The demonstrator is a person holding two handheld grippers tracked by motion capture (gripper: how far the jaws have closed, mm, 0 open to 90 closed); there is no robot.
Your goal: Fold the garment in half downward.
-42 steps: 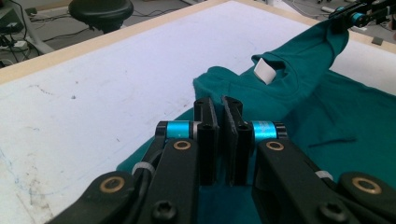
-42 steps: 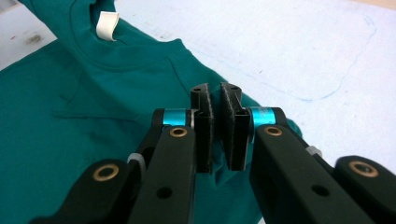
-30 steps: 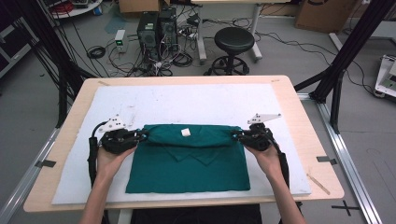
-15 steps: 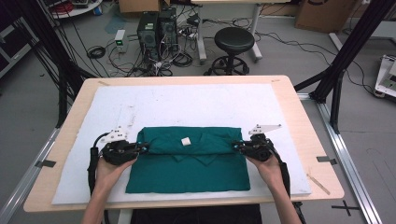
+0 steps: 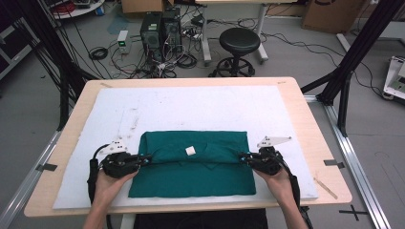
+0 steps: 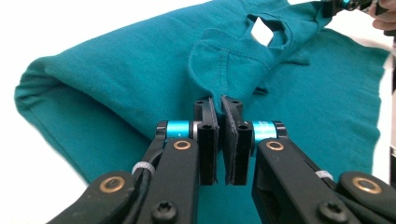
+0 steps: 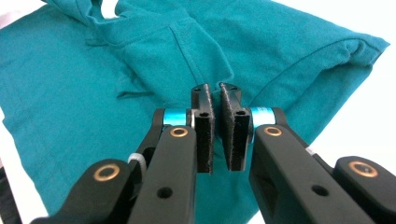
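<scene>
Tools x2 | L tool [image 5: 143, 160] & R tool [image 5: 242, 156] each pinching 1 green shirt [image 5: 193, 164] | 1 white tag [image 5: 190, 150] | 1 table [image 5: 296, 102]

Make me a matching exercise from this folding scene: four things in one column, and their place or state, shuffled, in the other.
Things:
1. green shirt
2. white label
3. left hand-held gripper
4. round stool

Place or state:
A. on the floor beyond the table
B. shut on the shirt's left edge
C. folded on the white mat
D. at the shirt's neck

Pairs: 1-C, 2-D, 3-B, 4-A
</scene>
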